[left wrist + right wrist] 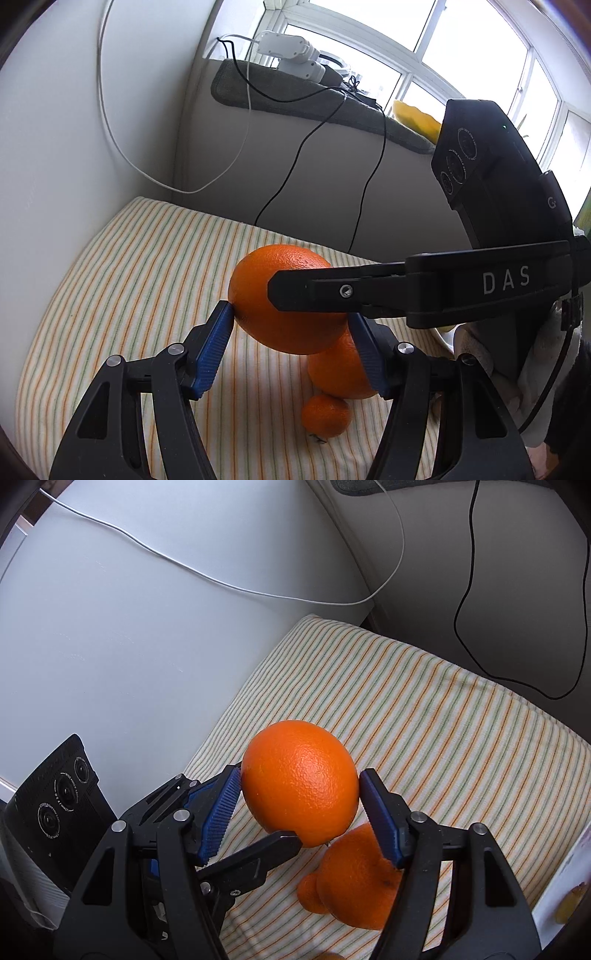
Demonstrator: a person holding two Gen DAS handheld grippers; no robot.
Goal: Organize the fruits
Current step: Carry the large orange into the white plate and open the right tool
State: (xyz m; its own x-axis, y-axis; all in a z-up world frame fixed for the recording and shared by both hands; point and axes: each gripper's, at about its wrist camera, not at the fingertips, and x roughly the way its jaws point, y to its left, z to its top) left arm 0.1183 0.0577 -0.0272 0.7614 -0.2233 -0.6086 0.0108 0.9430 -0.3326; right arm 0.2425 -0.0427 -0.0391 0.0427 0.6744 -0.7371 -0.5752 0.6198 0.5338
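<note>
Striped cloth (pixel 424 716) under held orange (pixel 301 781)

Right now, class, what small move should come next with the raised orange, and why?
Probably open the left gripper: it and the right gripper both clamp the same large orange above the striped cloth, so one must release before it travels.

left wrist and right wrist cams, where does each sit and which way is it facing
Left wrist: on the left claw, looking along its fingers at the big orange; the right claw crosses in from the right.
Right wrist: on the right claw, looking down at the same orange; the left claw shows lower left.
Shared: both claws on that orange, two more oranges below, and the striped cloth.
</note>
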